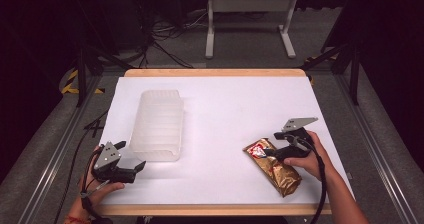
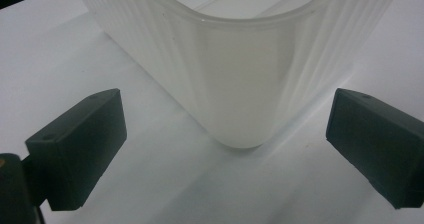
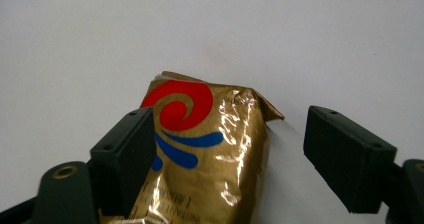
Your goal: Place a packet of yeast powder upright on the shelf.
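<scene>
Two grippers are at work here, and the right gripper (image 1: 271, 153) is plainly the one that matters: it sits over the gold packet (image 1: 274, 167), which lies flat on the white worktop (image 1: 235, 109) at the near right, well apart from the clear ribbed tub (image 1: 157, 124) on the left half. The packet's long axis runs on a slant, from its red-swirl end toward the middle of the worktop down to its far end near the front edge by the person's right forearm. In the right gripper view the jaws stand apart and straddle the packet (image 3: 200, 154) across its width, one jaw close against its left side, the other with a gap of bare worktop on the right; nothing is clamped yet, so I would say a squeeze across the short way is what comes next, and then a carry leftward to the tub. The left gripper (image 1: 127, 159) waits with its jaws spread, just beside the tub's near corner (image 2: 240, 84), which sits squarely between them without touching either, perhaps ready to steady it.
</scene>
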A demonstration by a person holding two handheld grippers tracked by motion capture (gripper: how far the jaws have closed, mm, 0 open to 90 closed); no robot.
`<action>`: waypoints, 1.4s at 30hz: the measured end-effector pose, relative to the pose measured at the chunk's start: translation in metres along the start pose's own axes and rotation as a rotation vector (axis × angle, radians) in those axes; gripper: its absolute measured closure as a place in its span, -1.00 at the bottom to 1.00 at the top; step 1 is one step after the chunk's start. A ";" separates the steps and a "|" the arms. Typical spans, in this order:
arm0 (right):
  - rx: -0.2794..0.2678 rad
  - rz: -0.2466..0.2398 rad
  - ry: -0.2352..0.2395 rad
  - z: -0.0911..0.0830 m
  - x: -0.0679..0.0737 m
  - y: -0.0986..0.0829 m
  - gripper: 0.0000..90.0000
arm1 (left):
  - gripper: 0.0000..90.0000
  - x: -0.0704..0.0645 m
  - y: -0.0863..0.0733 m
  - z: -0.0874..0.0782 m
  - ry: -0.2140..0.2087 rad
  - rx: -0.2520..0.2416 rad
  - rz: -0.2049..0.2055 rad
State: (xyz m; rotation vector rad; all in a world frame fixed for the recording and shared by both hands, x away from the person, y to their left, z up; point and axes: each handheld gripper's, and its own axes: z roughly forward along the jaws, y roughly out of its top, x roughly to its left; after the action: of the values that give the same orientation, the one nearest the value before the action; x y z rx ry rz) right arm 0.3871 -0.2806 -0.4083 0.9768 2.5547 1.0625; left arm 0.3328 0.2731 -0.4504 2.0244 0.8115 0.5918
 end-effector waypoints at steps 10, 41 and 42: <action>0.090 0.048 0.042 0.029 -0.008 0.011 -0.55 | -0.92 -0.001 0.000 0.000 0.002 0.007 0.004; 0.039 -0.088 0.154 -0.002 0.026 0.037 0.75 | -0.91 0.000 0.000 -0.001 0.010 0.007 0.008; 0.016 -0.085 0.140 -0.007 0.027 0.038 0.76 | -0.91 0.000 0.000 -0.001 0.010 0.006 0.008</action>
State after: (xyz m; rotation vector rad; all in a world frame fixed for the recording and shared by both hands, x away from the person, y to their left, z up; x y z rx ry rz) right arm 0.3825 -0.2475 -0.3753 0.8155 2.6937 1.1256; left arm 0.3327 0.2736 -0.4499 2.0328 0.8122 0.6049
